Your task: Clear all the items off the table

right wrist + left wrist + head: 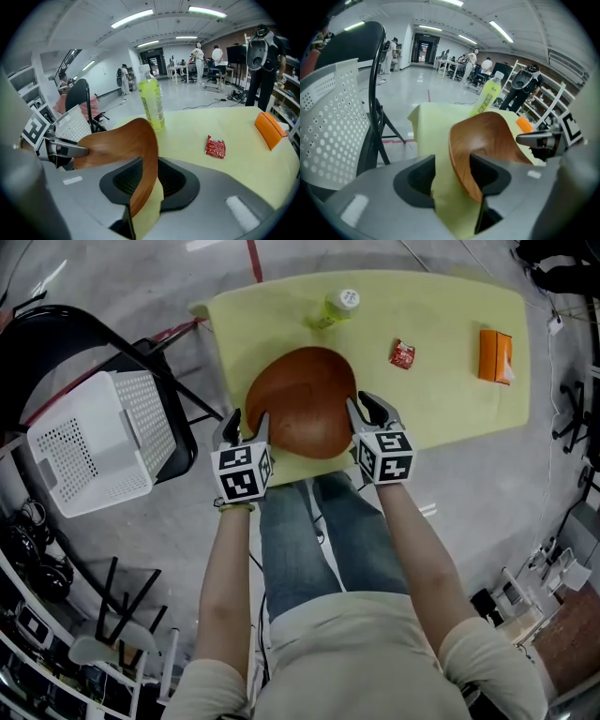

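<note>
- left gripper (246, 424): jaws wide apart, the wooden bowl (302, 399) rim loose between them
- right gripper (370, 410): jaws slightly apart around the opposite rim
- bowl at the yellow table (450, 409) near edge

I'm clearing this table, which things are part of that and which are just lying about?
Part of the job: wooden bowl, green drink bottle, red packet, orange box, probably the white basket.
Just lying about: black folding chair, red floor tape.
</note>
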Tool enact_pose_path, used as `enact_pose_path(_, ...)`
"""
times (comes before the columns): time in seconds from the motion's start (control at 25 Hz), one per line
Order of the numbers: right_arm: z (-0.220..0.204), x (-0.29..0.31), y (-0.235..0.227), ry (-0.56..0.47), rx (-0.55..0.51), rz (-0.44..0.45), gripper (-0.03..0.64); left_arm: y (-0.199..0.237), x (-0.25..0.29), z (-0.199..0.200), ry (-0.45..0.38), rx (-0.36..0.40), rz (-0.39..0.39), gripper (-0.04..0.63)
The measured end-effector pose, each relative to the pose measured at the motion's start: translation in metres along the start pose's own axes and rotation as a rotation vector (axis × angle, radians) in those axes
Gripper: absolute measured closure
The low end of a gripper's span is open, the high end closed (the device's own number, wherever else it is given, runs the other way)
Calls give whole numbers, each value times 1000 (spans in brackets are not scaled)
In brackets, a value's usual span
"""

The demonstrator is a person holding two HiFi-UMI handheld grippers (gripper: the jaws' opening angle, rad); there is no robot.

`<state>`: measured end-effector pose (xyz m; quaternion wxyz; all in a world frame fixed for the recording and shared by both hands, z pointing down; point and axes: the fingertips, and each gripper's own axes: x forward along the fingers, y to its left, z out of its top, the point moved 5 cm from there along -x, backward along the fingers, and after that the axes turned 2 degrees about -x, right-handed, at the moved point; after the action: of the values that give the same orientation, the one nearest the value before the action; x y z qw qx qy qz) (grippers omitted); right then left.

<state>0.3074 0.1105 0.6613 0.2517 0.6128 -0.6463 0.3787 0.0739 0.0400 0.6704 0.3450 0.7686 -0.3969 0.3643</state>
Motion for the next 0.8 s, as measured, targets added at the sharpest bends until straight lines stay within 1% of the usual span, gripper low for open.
enact_pose_path(0.32, -17, 21, -6, 43, 30, -12, 519, -2, 19, -1, 20, 2, -20, 364)
enact_pose_path(0.44, -19, 25, -7, 47, 38, -7, 532, -3, 22, 0, 23, 8, -23, 368)
enact_pose_path(0.6, -16, 26, -9, 47, 36, 1, 575, -3, 22, 3, 10, 10, -13, 418)
enact_pose_path(0.64, -16, 26, -9, 49, 33, 4, 577, -3, 21, 3, 8, 9, -6, 439)
enact_pose_path(0.76, -14, 23, -10, 56, 25, 4, 583, -3, 19, 3, 7, -4, 38, 545)
enact_pose_path(0.8, -14, 21, -11, 54, 26, 0, 585, -4, 17, 2, 7, -10, 45, 546)
